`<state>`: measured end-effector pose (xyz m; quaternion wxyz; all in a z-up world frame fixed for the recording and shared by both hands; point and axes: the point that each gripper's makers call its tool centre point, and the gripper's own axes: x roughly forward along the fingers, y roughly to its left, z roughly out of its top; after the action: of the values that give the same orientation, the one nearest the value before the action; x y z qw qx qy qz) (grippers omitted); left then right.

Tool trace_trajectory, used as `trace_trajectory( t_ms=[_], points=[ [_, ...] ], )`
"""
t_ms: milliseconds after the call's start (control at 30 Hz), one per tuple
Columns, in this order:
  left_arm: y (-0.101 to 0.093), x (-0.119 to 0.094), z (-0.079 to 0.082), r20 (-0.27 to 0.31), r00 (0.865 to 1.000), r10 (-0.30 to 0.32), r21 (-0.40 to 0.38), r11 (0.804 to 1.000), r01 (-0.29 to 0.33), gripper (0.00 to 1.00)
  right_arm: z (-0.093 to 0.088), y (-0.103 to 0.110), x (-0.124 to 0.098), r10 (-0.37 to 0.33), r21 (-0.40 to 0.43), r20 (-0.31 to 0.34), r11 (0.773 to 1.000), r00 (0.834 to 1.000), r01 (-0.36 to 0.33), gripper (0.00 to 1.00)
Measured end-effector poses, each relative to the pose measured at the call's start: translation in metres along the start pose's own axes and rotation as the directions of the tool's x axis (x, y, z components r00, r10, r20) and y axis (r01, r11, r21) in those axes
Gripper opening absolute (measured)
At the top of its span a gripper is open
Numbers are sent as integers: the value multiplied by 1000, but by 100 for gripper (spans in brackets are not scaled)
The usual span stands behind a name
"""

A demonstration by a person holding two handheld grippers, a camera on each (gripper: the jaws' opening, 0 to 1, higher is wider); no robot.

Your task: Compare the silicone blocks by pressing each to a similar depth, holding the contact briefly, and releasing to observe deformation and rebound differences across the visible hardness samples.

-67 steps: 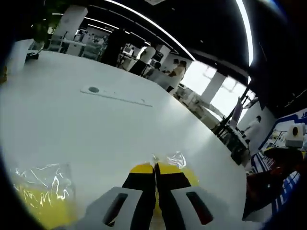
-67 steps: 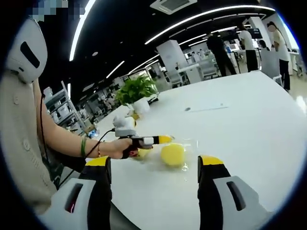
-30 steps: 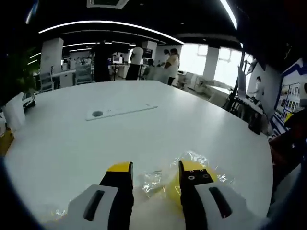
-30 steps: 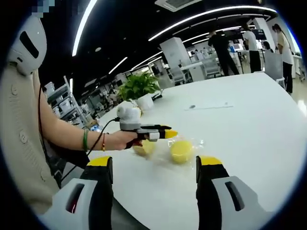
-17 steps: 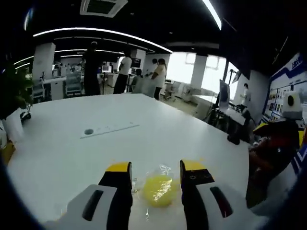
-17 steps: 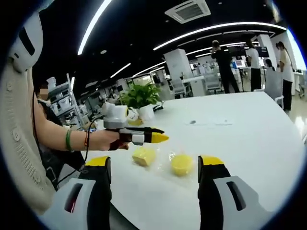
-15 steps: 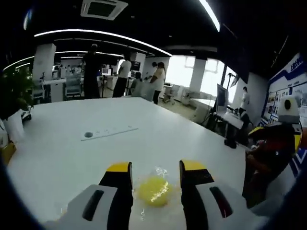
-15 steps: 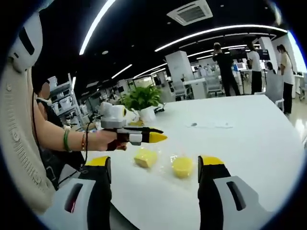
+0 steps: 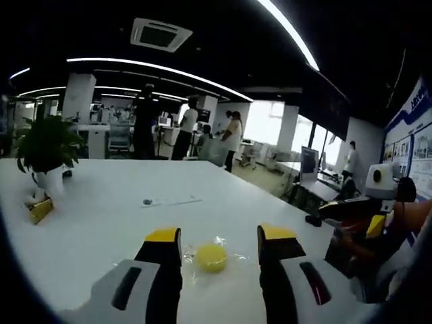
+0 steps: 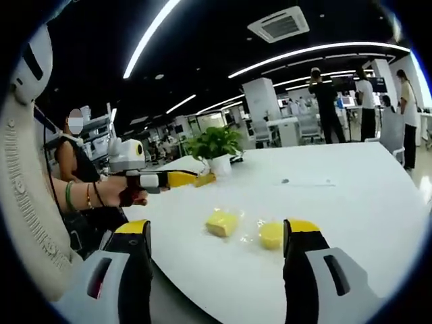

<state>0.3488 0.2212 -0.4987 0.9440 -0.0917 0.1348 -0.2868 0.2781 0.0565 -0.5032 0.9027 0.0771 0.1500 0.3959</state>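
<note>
Hovering clear of the samples, the left gripper (image 9: 219, 237) has its jaws spread and grasps nothing; through them a round yellow block (image 9: 211, 257) in clear wrapping lies on the white table (image 9: 94, 216), untouched. The right gripper (image 10: 217, 237) is likewise released, jaws wide apart. In the right gripper view a squarer yellow block (image 10: 223, 222) sits just left of the round one, both wrapped and near the table's near edge, while the left gripper is held well to the left, above the table. Neither block is in contact, so I judge this a pause between presses; which samples remain cannot be told. A potted plant (image 10: 216, 149) stands farther back on the table, with ceiling light strips and standing people beyond in an open office.
</note>
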Motion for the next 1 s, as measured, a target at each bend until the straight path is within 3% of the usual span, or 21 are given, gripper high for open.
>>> trace_trajectory(
  t_ms=[233, 367, 433, 733, 1000],
  points=[
    [-2, -54, -11, -7, 1000, 13, -8, 1000, -13, 54, 2, 9, -5, -6, -29, 19, 1000, 1000, 6, 76],
    [-4, -77, -23, -34, 999, 19, 75, 997, -17, 57, -1, 16, -3, -5, -35, 30, 999, 1000, 6, 75],
    [-5, -85, -30, -56, 998, 15, 67, 998, -12, 56, -2, 20, -1, -3, -32, 40, 999, 999, 4, 74],
    [1, -103, -27, -37, 998, 52, 76, 996, -49, 60, -15, 21, -3, 4, -14, 31, 1000, 1000, -4, 75],
    [0, -108, -33, -57, 997, 51, 78, 996, -46, 61, -21, 21, -11, -24, -1, 29, 1000, 999, 24, 75]
  ],
)
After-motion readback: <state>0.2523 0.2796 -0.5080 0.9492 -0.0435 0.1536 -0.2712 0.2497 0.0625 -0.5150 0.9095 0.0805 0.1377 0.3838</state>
